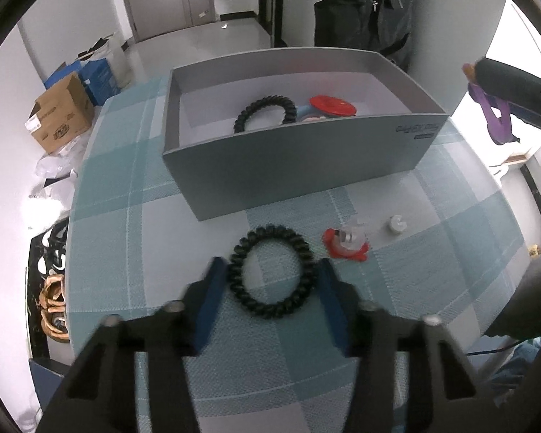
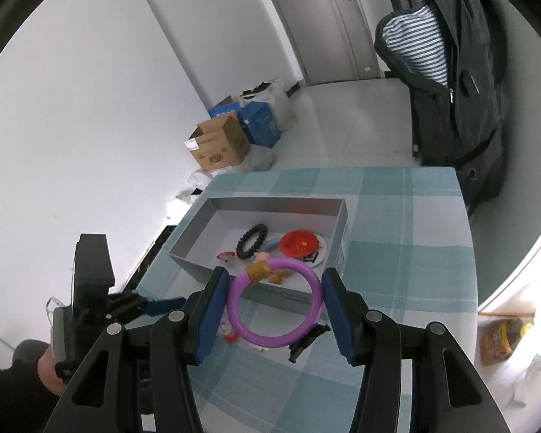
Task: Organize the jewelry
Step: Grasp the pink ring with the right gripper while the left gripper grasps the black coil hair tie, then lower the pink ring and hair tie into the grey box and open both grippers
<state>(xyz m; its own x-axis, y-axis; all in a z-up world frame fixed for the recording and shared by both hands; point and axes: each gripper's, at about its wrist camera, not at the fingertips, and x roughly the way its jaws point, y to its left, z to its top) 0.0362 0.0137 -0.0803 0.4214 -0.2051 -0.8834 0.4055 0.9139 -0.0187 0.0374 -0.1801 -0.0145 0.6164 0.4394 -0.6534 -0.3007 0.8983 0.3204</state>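
A black spiral hair tie [image 1: 270, 270] lies flat on the checked cloth in front of the grey box [image 1: 288, 166]. My left gripper [image 1: 272, 270] reaches down around it, one blue pad on each side. The tie is still round and the jaws stand open. My right gripper [image 2: 276, 303] is shut on a purple bangle [image 2: 313, 285] with a tan bead, held in the air just before the box [image 2: 194, 263]. Inside the box lie another black spiral tie [image 2: 252, 240], a red disc [image 2: 299, 243] and several small trinkets.
A red piece with a clear part [image 1: 344, 243] and a small white piece [image 1: 396, 223] lie on the cloth right of the hair tie. A dark jacket [image 2: 458, 90] hangs beyond the table. Cardboard boxes [image 2: 220, 144] stand on the floor, shoes [image 1: 54, 303] by the table's left edge.
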